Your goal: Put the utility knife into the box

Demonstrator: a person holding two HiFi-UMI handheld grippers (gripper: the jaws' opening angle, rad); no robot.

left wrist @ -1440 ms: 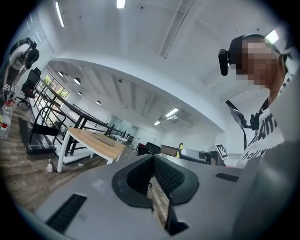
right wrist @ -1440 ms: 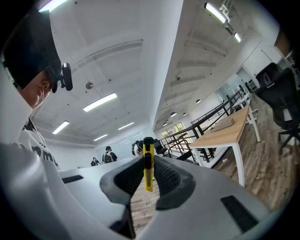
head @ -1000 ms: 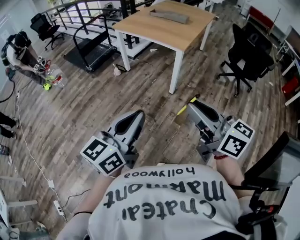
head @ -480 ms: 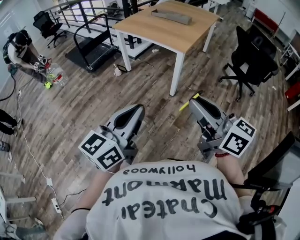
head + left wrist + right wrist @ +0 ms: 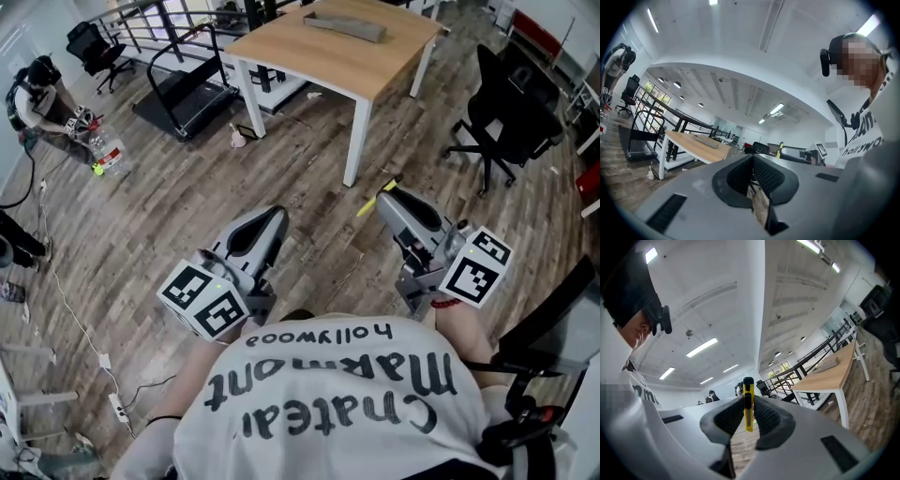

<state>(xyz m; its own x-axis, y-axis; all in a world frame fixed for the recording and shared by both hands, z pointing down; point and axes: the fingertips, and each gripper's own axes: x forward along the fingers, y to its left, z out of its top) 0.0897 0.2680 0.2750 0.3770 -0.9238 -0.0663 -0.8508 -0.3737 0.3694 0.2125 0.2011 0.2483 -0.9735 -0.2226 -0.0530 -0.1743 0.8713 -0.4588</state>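
- Bare wood-plank floor (image 5: 187,206) lies open ahead of you, up to the near corner of the light wooden surface on white legs (image 5: 328,61).
- A black office chair (image 5: 511,103) stands right of it.
- Your right tongs (image 5: 384,193) clamp a slim yellow utility knife with a black slider (image 5: 748,404), held upright, its end past the tips.
- Your left tongs (image 5: 270,220) are closed on nothing.
- The flat grey box (image 5: 344,26) lies on the surface's far side, well apart from the knife.
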